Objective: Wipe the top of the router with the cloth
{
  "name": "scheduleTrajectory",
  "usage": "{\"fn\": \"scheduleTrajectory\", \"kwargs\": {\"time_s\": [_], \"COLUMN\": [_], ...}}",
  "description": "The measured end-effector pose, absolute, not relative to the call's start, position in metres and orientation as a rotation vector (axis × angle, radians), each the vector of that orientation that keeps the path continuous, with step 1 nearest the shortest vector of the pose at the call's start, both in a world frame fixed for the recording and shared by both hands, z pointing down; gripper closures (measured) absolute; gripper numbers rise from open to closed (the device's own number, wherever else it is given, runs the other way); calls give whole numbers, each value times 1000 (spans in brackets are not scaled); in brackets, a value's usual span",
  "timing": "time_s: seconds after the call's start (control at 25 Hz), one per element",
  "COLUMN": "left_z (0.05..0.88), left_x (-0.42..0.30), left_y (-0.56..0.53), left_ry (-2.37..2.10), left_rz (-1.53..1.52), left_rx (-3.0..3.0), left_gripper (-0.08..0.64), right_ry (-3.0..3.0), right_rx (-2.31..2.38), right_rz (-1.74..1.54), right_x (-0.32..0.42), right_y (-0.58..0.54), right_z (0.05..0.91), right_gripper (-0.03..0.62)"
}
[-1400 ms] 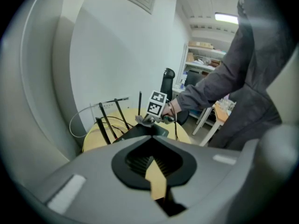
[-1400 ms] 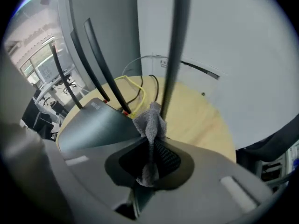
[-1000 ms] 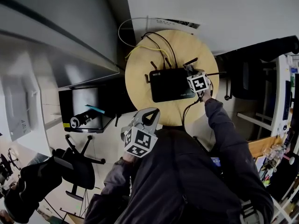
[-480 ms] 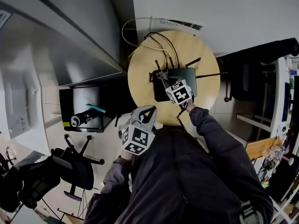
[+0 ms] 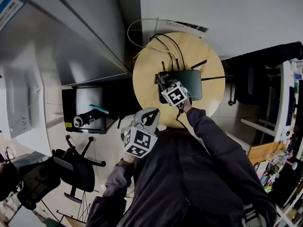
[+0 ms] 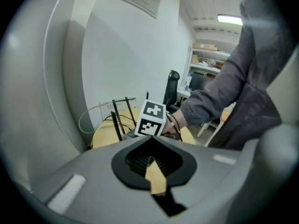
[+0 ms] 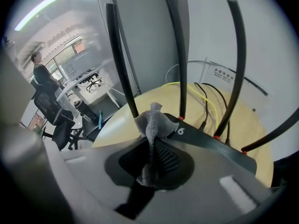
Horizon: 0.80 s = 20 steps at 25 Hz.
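The router (image 5: 188, 83) lies flat on the round table (image 5: 144, 74), its long side running across us, with its antennas (image 7: 180, 55) at the far edge. The cloth (image 7: 154, 121) sits at its left end, pinched in our right gripper (image 5: 166, 85), so the unwiped top stretches rightward. Our left gripper (image 5: 150, 116), jaws together on nothing, hangs off the table.

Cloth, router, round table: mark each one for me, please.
cloth (image 7: 152, 122), right gripper view, on its bunched free end.
router (image 5: 191, 84), head view, on its bare dark top.
round table (image 5: 144, 84), head view, on bare wood left of the router.
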<state>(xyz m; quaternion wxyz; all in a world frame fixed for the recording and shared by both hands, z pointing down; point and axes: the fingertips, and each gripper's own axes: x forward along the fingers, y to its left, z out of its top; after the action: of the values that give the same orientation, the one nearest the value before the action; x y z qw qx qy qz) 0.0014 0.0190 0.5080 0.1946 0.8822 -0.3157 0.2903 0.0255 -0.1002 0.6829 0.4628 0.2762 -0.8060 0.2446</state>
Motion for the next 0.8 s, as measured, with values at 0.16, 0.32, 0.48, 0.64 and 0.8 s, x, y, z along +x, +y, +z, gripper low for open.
{"fn": "scheduleTrajectory", "kwargs": {"time_s": [0.16,0.32,0.48,0.64,0.8], "left_z": [510,509,510,510,510], "left_x": [0,7,12,18,21], "left_y": [16,14,15,15,15], "left_ry": [-879,-859,-836,-821,-811], "left_rz": [816,822,831,844,851], "left_rx": [2473,2486,2497,2508,2513], "left_gripper": [560,560,560,560,560], "right_ry": [-1949,-1931,-1893,-1844,-1784], "right_rx": [704,767,847,926,1003], "right_rz": [593,604,634,653,653], "right_x": [54,96,143,190,229], "right_y": [-105,-115,-122,-129,-134], "right_z": [689,687,687,687,688], "right_gripper": [565,565,565,565,564]}}
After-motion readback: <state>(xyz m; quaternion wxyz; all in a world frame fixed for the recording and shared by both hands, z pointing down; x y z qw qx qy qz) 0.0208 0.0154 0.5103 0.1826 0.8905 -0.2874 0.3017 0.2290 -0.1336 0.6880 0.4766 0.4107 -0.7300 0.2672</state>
